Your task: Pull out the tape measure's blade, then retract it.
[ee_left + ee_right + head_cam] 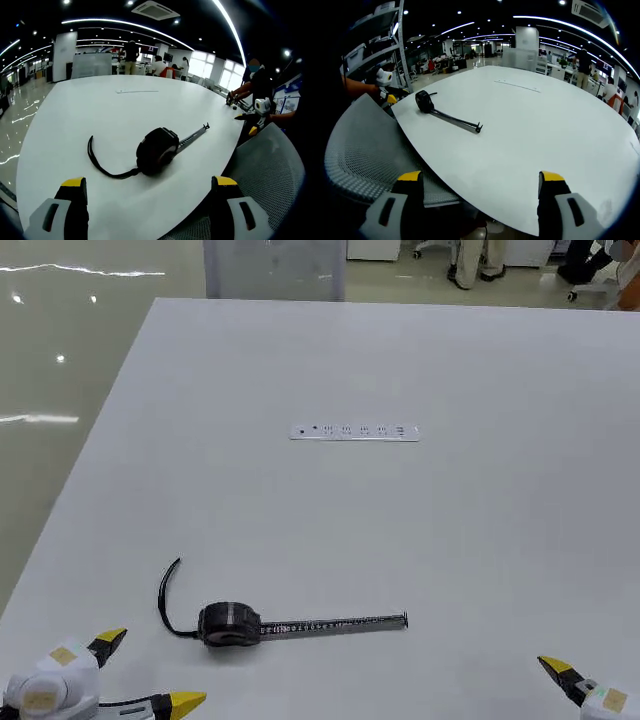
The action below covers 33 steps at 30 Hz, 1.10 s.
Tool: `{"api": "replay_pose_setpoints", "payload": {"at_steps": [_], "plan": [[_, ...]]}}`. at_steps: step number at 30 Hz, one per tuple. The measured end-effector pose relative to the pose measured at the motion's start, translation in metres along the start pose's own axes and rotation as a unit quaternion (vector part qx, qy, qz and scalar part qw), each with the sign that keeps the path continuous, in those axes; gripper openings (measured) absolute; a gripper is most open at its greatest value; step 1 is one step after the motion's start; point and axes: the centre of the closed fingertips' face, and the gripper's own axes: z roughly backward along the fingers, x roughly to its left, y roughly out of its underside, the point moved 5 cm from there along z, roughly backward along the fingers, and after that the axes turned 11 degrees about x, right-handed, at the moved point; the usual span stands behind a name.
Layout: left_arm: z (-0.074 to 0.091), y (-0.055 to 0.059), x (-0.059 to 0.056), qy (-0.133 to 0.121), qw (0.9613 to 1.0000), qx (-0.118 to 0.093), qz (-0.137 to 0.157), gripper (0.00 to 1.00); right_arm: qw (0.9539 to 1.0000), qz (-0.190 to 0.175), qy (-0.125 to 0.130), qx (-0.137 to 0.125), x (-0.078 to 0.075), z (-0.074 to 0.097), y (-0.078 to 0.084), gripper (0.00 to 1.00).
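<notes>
Head view: tape measure [230, 624] on white table [450, 530], nr front edge; blade [335, 624] part out, pointing right; strap [165, 595] curls left. Power strip [354, 432] mid-table. L tool [148, 670] jaws spread wide, nothing held.
Left gripper view: tape measure just ahead, untouched.
Right gripper view: R tool [480, 177] jaws spread wide, nothing held; tape measure well off.

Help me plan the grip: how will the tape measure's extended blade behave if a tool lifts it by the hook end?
The blade is thin and narrow, so it will probably bend rather than stay straight. The chunky case looks heavier and would likely drag behind. The curled strap seems limp and should trail.
</notes>
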Motion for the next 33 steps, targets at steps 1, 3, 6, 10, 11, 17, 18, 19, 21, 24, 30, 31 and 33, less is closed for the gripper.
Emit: {"api": "replay_pose_setpoints", "payload": {"at_steps": [1, 3, 6, 10, 11, 17, 18, 19, 21, 24, 30, 31, 33], "plan": [[0.0, -0.001, 0.001, 0.0, 1.0, 0.0, 0.0, 1.0, 1.0, 0.0, 0.0, 0.002, 0.0, 0.0, 0.001, 0.96], [-0.001, -0.002, 0.003, -0.001, 1.0, 0.001, 0.001, 1.0, 1.0, -0.003, 0.0, 0.005, -0.002, -0.001, 0.003, 0.96], [-0.001, -0.006, 0.0, 0.002, 1.0, 0.001, -0.002, 1.0, 1.0, 0.0, -0.001, 0.009, -0.001, 0.0, 0.003, 0.96], [-0.004, -0.007, 0.001, 0.003, 1.0, 0.003, -0.005, 1.0, 0.9999, 0.004, -0.001, 0.01, -0.002, 0.001, 0.001, 0.96], [-0.004, -0.008, 0.001, -0.001, 1.0, 0.003, -0.005, 1.0, 0.9999, 0.004, -0.001, 0.011, -0.003, 0.001, 0.001, 0.96], [-0.005, -0.014, -0.004, 0.001, 0.9999, 0.0, -0.013, 1.0, 0.9998, 0.007, -0.006, 0.015, -0.002, 0.001, 0.002, 0.96], [-0.005, -0.014, -0.003, 0.001, 0.9999, 0.0, -0.013, 1.0, 0.9998, 0.008, -0.007, 0.016, -0.002, 0.001, 0.002, 0.96], [-0.005, -0.014, -0.003, 0.002, 0.9999, 0.0, -0.012, 1.0, 0.9998, 0.009, -0.008, 0.017, -0.002, 0.0, 0.003, 0.96], [-0.005, -0.015, -0.003, 0.001, 1.0, 0.0, -0.006, 1.0, 0.9997, 0.013, -0.011, 0.02, -0.002, -0.001, 0.001, 0.95], [-0.006, -0.02, -0.006, -0.003, 1.0, 0.004, -0.002, 1.0, 0.9992, 0.025, -0.022, 0.024, -0.002, -0.001, -0.004, 0.95], [-0.011, -0.035, -0.013, -0.023, 0.9994, 0.016, 0.019, 0.98, 0.9966, 0.061, -0.039, 0.039, -0.006, -0.001, -0.019, 0.93], [-0.012, -0.038, -0.016, -0.021, 0.9994, 0.012, 0.023, 0.98, 0.9961, 0.066, -0.041, 0.04, -0.008, -0.002, -0.022, 0.93], [-0.012, -0.047, -0.024, -0.01, 0.9996, 0.0, 0.026, 0.98, 0.9948, 0.077, -0.049, 0.044, -0.01, -0.003, -0.028, 0.93]]}}
